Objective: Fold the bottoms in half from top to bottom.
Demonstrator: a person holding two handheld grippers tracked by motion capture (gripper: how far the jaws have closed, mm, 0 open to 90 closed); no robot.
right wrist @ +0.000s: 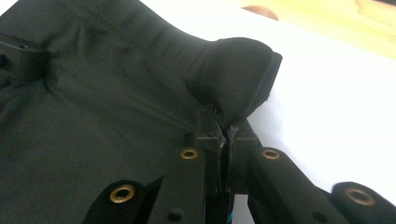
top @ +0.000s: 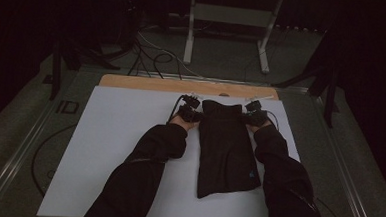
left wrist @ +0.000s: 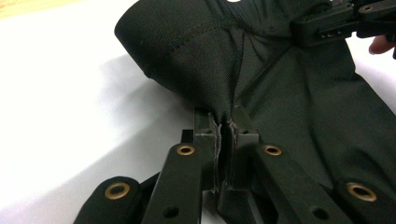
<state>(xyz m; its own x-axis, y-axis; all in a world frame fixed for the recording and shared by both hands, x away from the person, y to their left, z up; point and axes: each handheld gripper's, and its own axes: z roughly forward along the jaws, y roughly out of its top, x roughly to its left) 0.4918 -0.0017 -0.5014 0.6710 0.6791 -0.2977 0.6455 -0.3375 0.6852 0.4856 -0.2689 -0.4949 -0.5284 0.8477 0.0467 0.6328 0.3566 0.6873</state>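
Black garment (top: 227, 148), small blue logo (top: 251, 174), unreadable.

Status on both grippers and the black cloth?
Left gripper shut on cloth. Right gripper shut on its far right corner. Cloth flat on white sheet. Nothing in the way.

Dim room, grey floor (top: 303, 59), white metal stand (top: 230, 20), loose cables (top: 153, 59).

Left gripper (top: 194, 114): fingers (left wrist: 208, 135) pinched together, forearm stretched forward.
Right gripper (top: 248, 117): fingers (right wrist: 208, 135) pinched together, level with the left gripper.
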